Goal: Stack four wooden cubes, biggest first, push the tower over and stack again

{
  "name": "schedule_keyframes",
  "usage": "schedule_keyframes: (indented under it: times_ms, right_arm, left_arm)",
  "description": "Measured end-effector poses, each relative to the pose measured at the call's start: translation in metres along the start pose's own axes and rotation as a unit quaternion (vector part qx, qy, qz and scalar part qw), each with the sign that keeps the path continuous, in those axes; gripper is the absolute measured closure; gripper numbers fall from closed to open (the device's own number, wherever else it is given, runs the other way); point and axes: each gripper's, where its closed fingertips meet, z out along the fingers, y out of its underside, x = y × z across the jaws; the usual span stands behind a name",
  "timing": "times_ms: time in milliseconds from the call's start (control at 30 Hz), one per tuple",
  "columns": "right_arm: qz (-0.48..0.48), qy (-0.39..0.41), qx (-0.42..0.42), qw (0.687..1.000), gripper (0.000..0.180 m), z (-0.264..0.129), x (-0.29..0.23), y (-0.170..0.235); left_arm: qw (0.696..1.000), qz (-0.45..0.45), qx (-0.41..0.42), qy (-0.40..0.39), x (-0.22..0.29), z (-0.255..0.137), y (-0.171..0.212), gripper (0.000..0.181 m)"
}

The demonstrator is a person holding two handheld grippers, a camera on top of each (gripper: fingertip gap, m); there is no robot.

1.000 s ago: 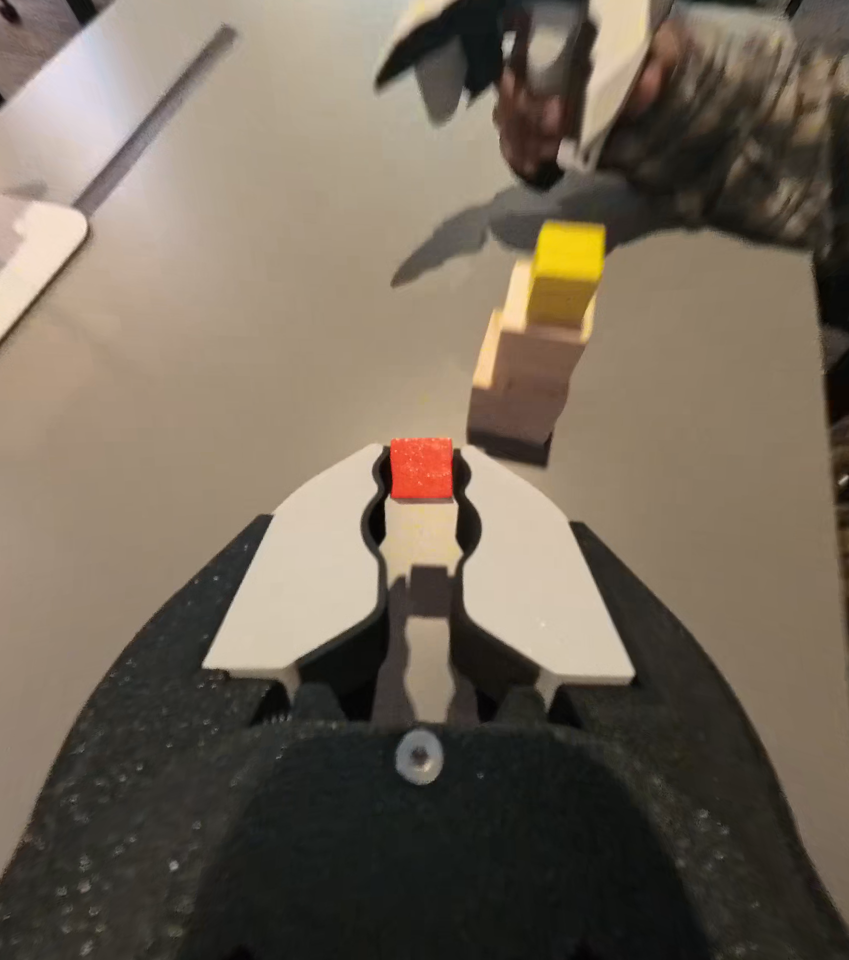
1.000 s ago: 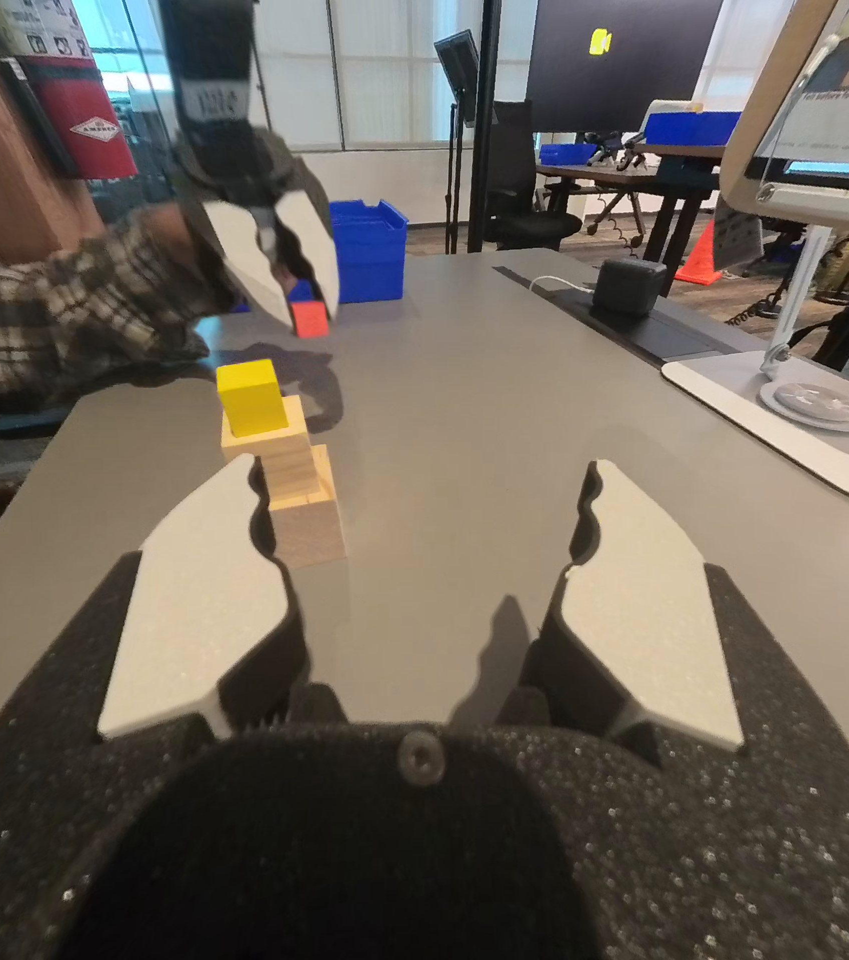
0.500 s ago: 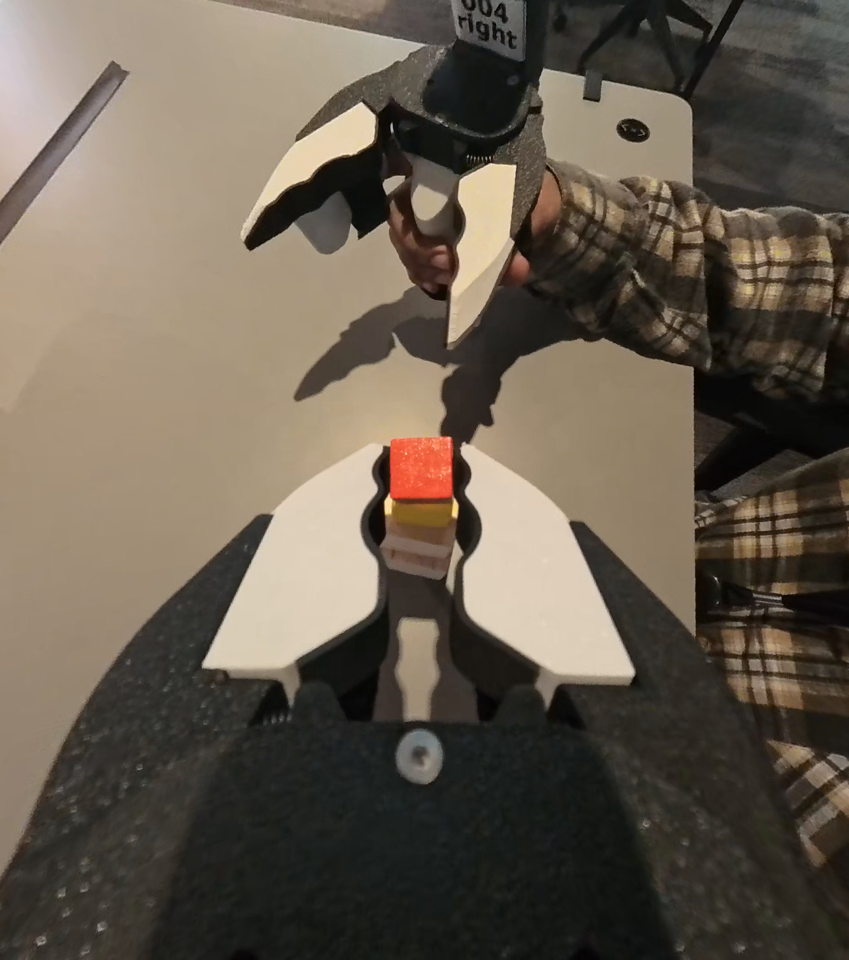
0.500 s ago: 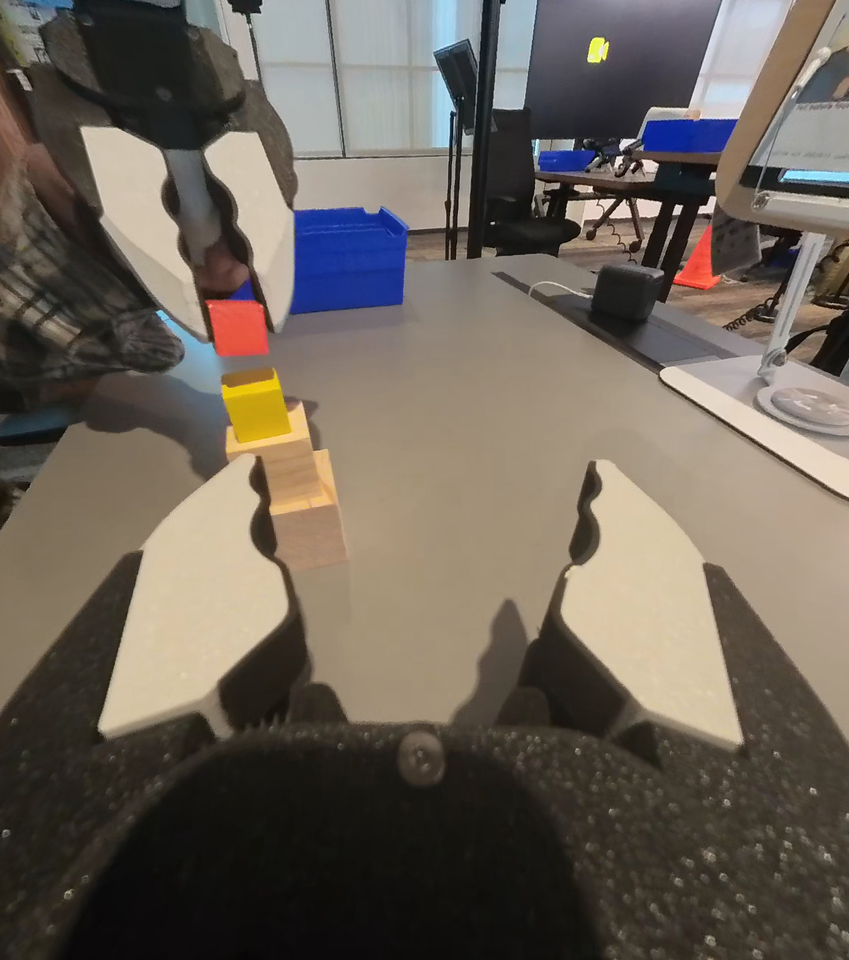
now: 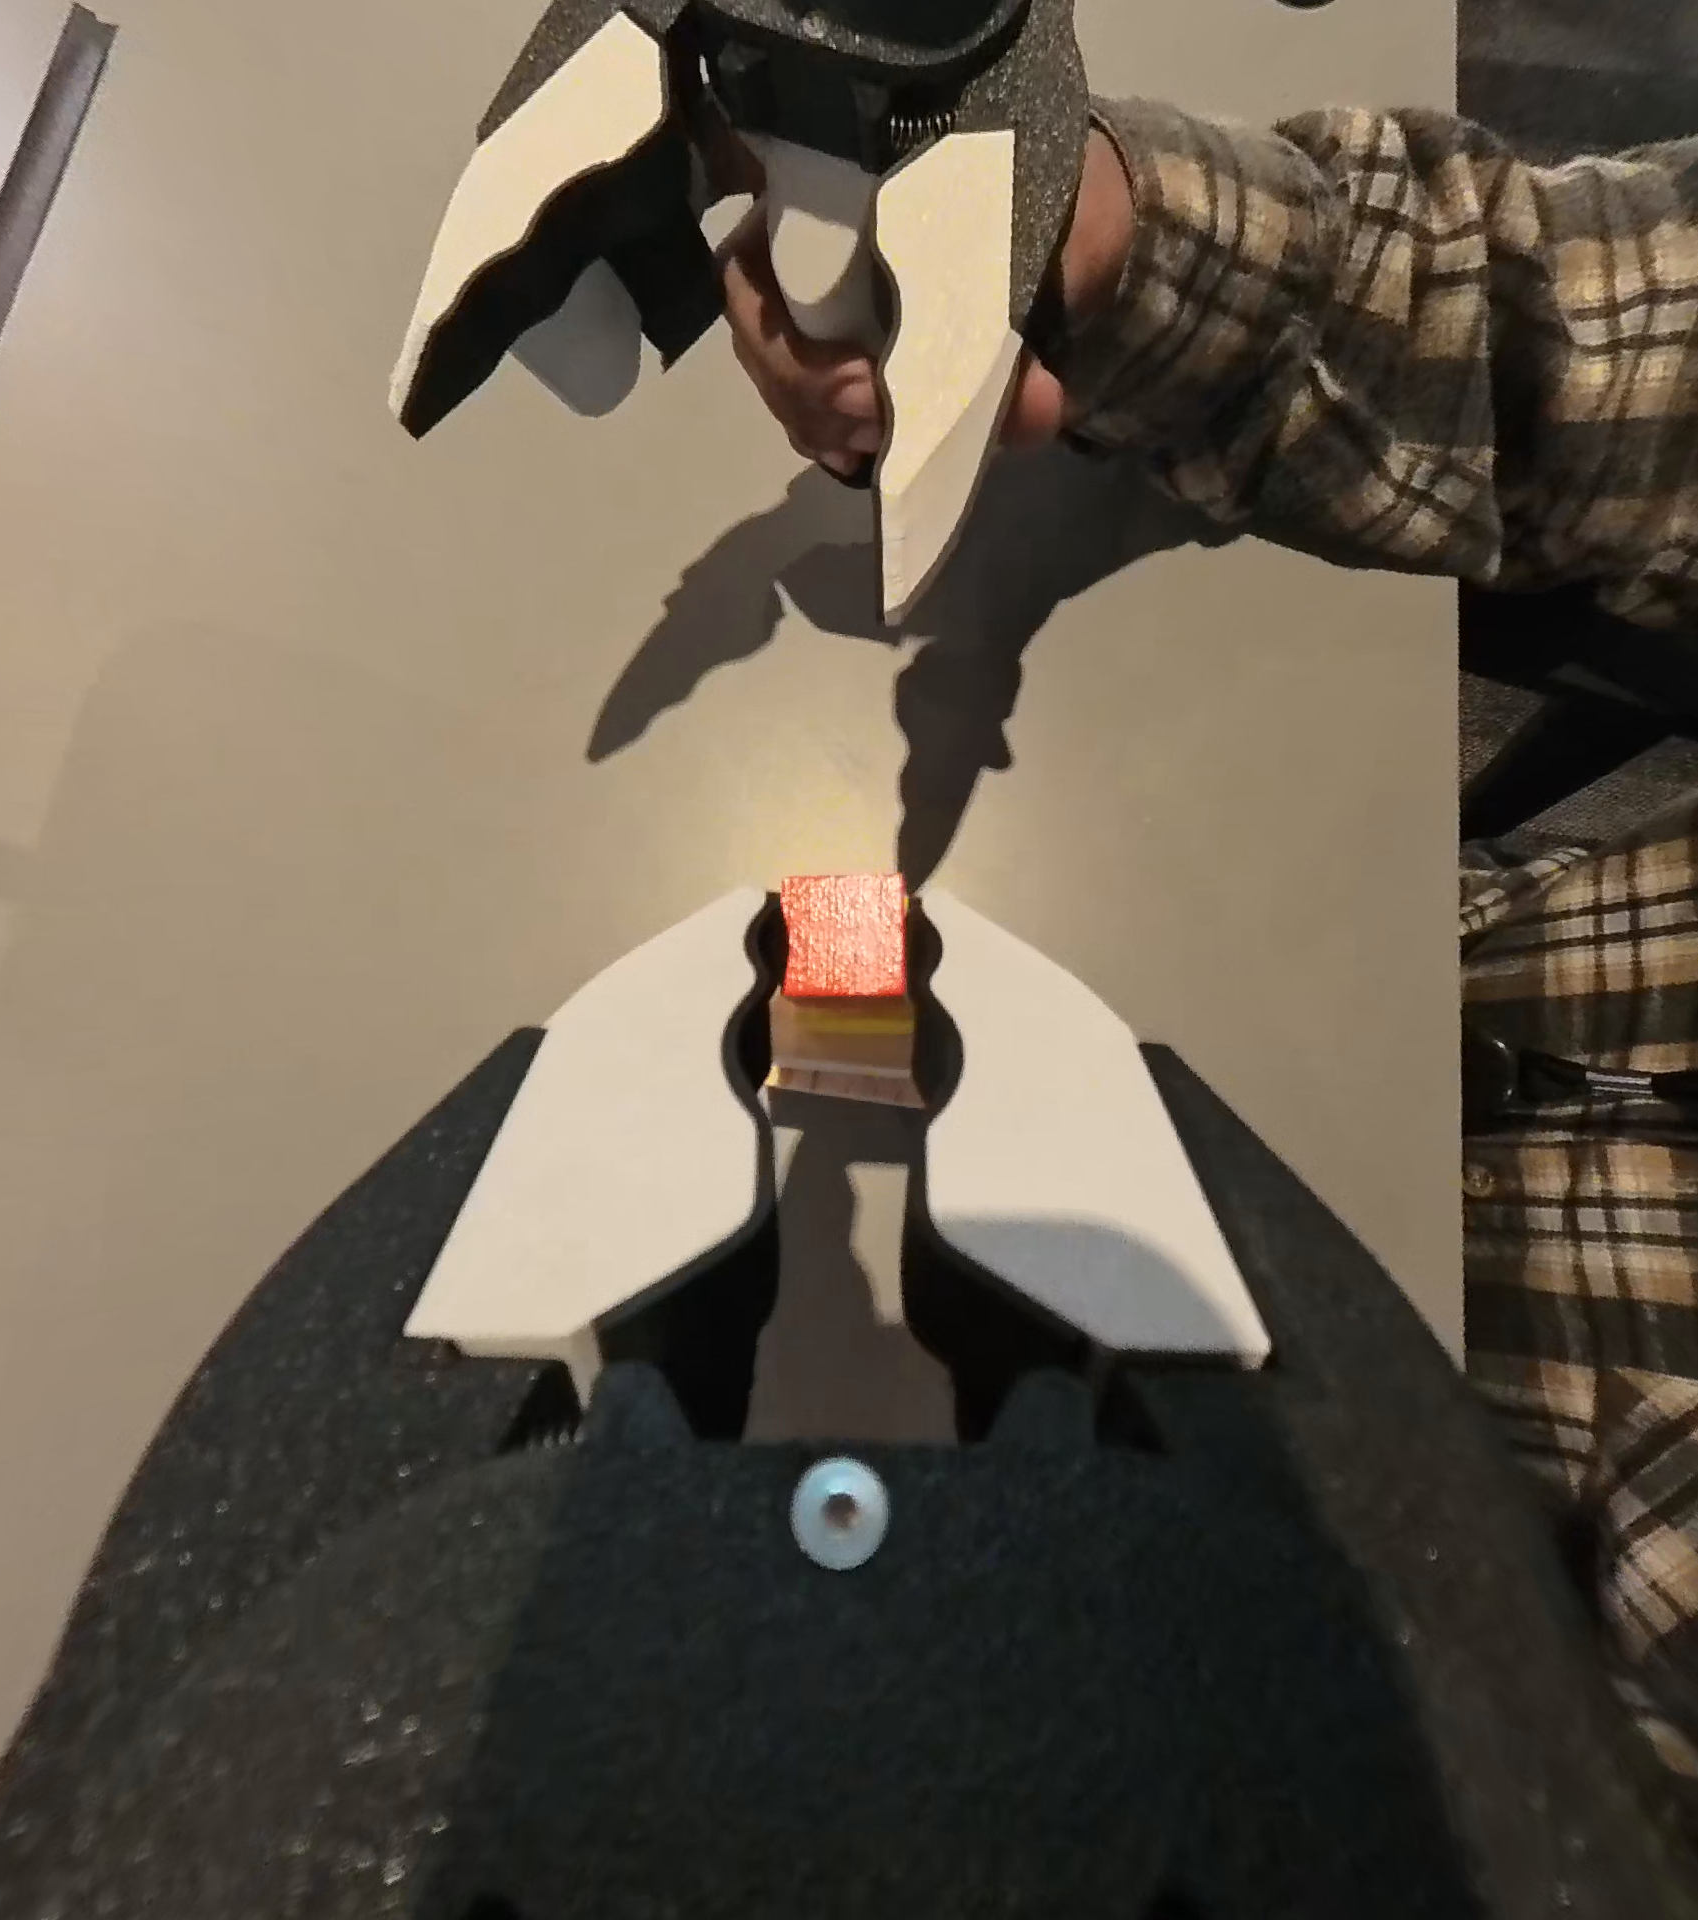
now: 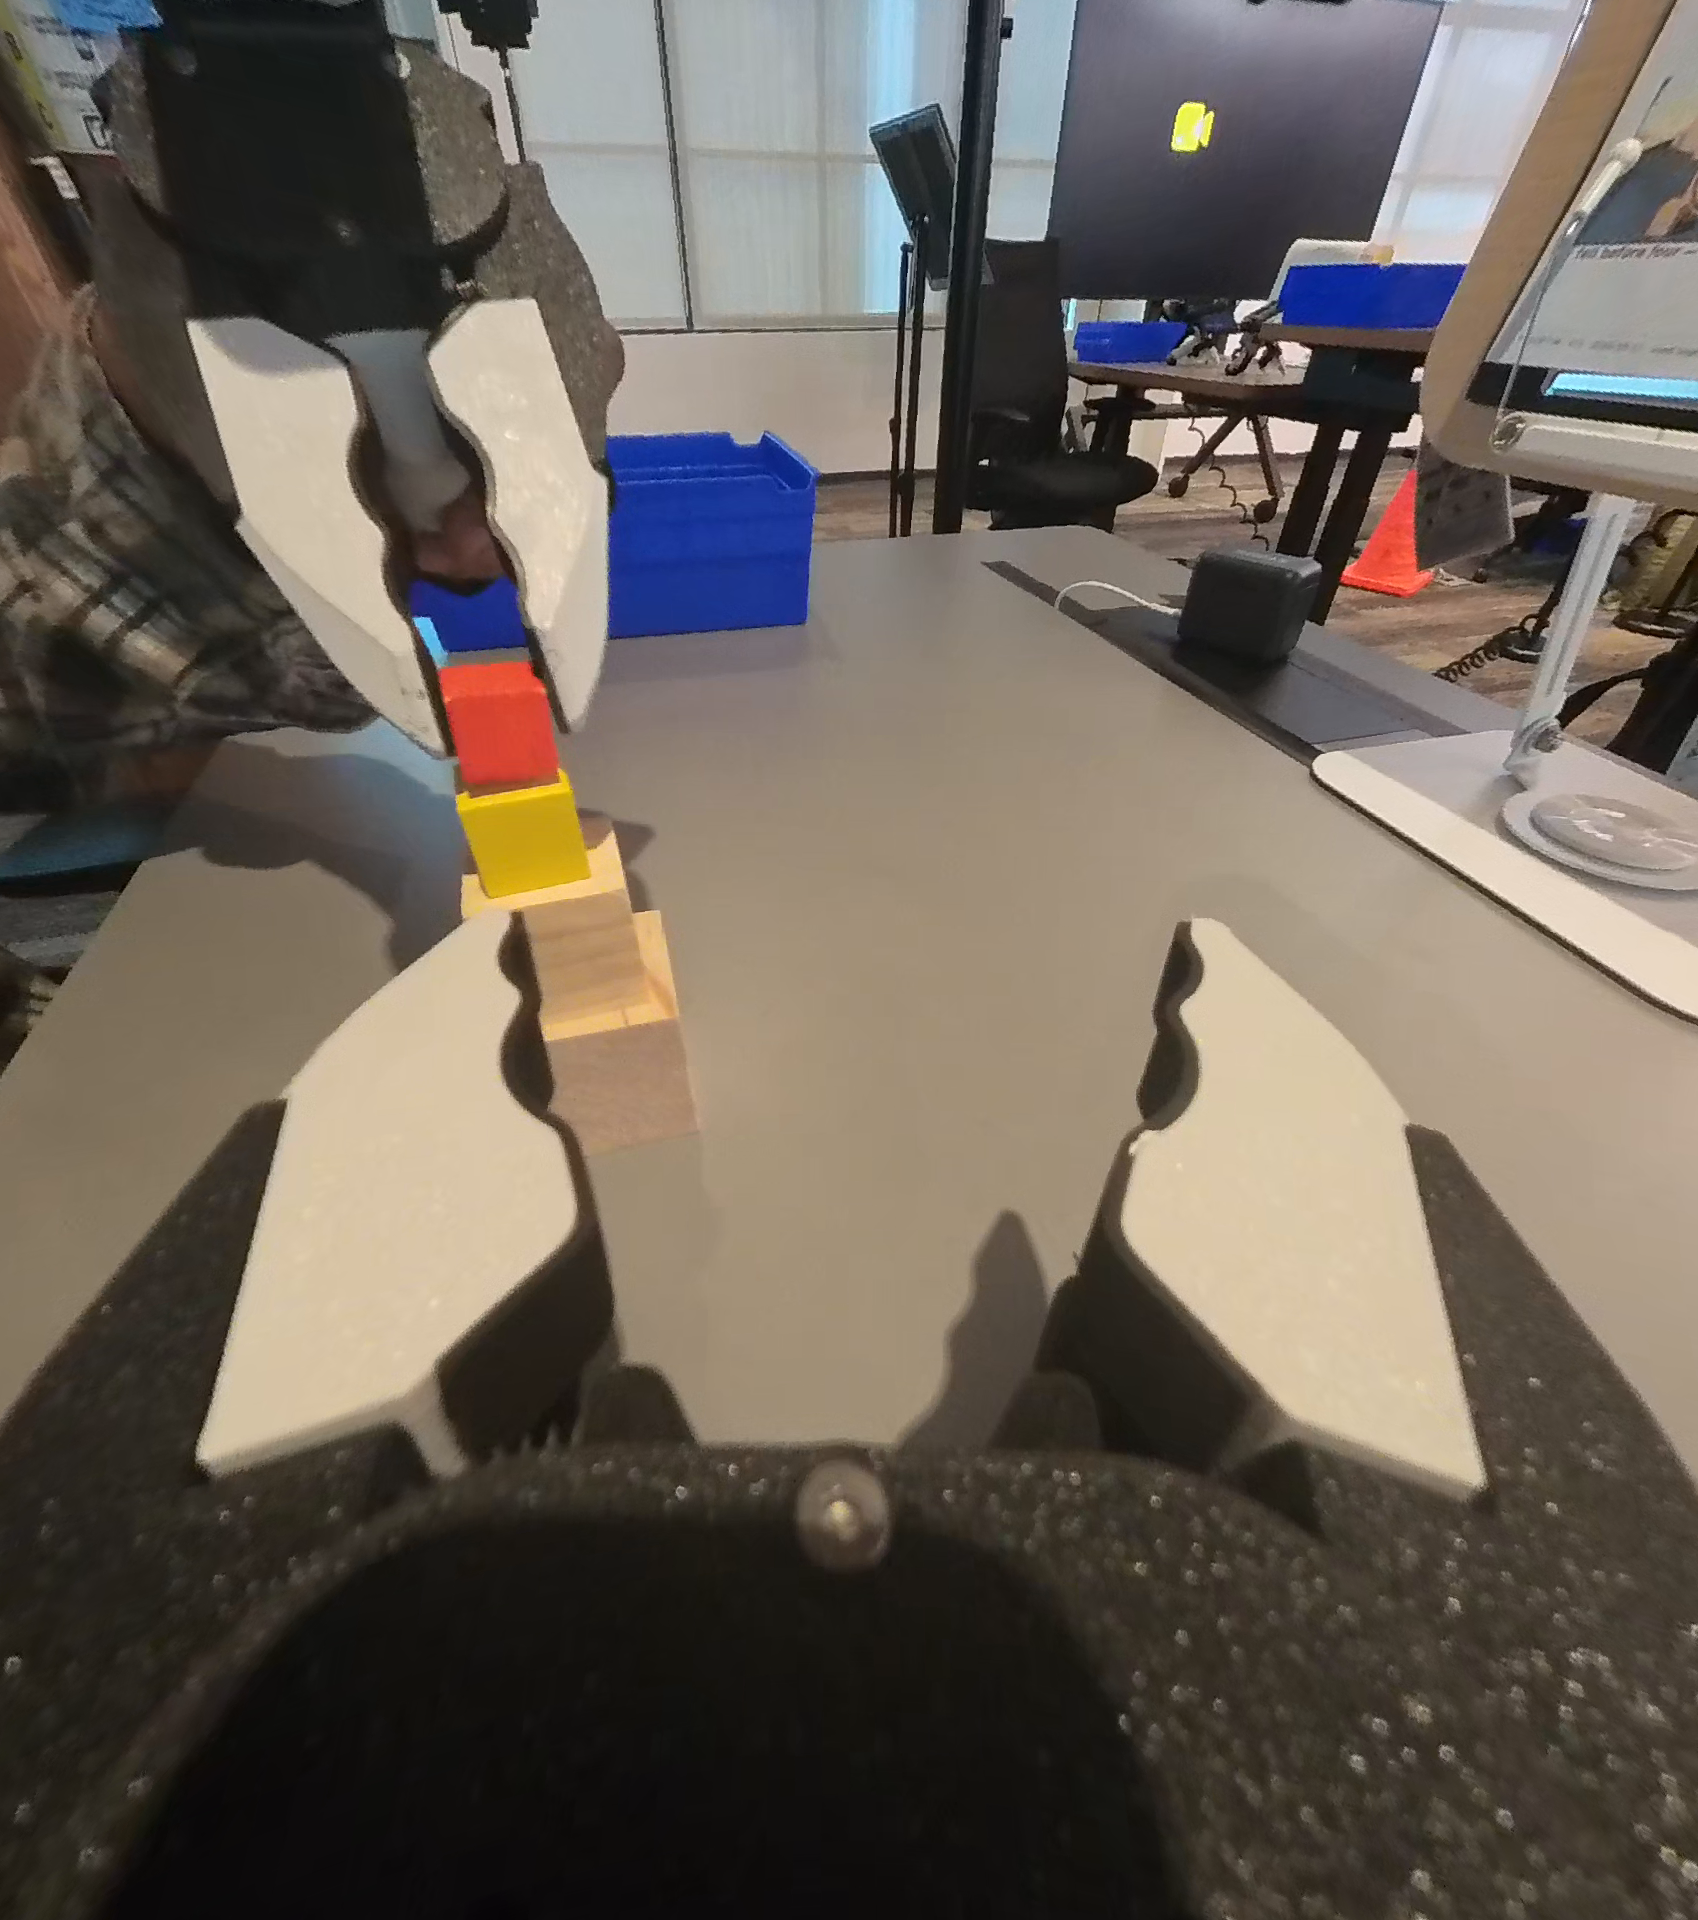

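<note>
Red cube, pinched in the left gripper, sits right on the yellow cube atop the tower at 11 o'clock, so release, topple and restack remain; right gripper gapes wide, empty.

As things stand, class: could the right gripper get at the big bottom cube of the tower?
Probably yes. The right gripper is open and empty, and the bottom cube sits just beside its left finger with bare table between. The left gripper holds only the red cube, higher up.
</note>
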Motion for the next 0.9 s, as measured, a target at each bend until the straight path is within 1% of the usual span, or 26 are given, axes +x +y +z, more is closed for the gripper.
schedule_keyframes:
  times_ms: [733,833,900]
  right_arm:
    - [0.003,0.0,-0.003,1.0,0.068,0.0001,0.0008,0.0023]
    - [0.002,0.0,-0.004,1.0,0.068,0.0003,0.0009,0.0026]
    - [0.003,0.0,-0.003,1.0,0.067,-0.0003,0.001,0.0022]
  left_arm:
    - [1.0,0.013,-0.003,0.006,0.0033,0.0064,0.0019,0.155]
    - [1.0,0.011,0.002,-0.003,0.0006,0.0042,0.0003,0.146]
    - [1.0,0.008,0.017,-0.006,-0.0016,-0.0029,-0.0024,0.129]
